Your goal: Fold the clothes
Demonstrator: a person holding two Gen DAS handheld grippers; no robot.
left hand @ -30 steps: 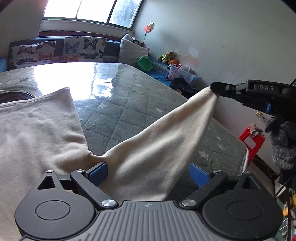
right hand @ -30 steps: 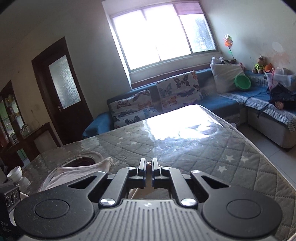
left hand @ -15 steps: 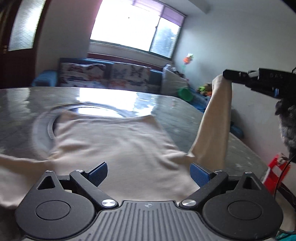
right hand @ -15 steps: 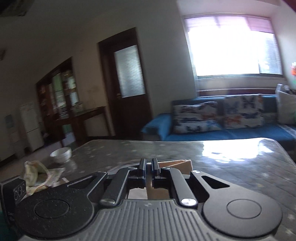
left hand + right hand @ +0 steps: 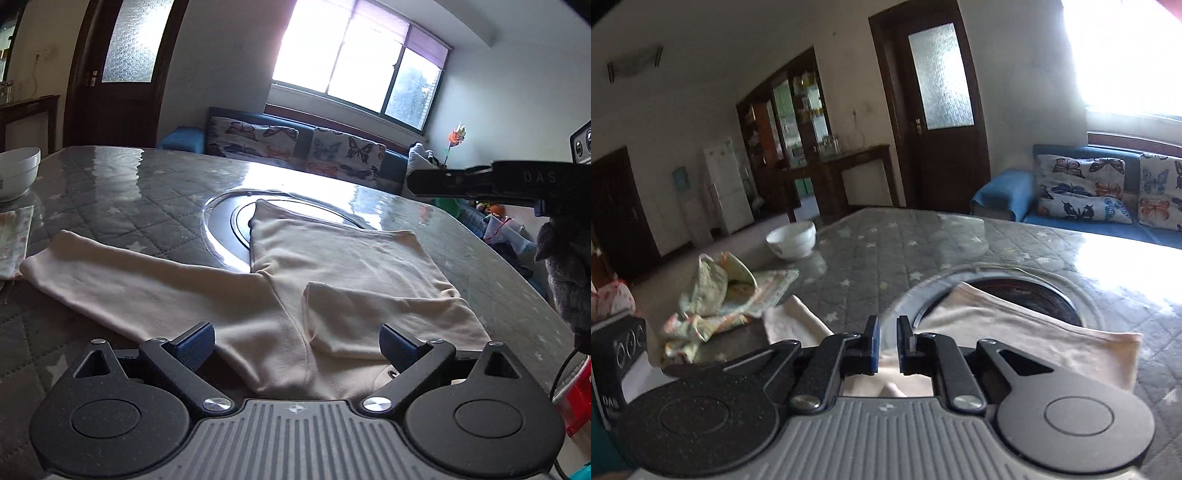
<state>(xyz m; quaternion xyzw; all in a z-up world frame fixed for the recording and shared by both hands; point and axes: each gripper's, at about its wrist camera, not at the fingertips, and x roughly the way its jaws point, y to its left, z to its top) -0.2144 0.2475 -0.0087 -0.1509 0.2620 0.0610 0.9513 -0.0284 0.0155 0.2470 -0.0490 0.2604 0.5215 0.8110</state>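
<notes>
Cream shirt [image 5: 343, 266] flat mid-table [image 5: 110, 192], left gripper [image 5: 297, 345] jaws spread, right gripper [image 5: 885, 341] jaws opening, empty.

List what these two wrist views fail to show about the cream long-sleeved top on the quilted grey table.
- Left wrist view: the near hem of the cream long-sleeved top is hidden behind the open left gripper.
- Right wrist view: the right gripper, jaws opening with no cloth between them, covers the top's middle and folded sleeve.
- Both views: the far collar area, over the dark round inset in the quilted grey table, is too foreshortened to read.
</notes>
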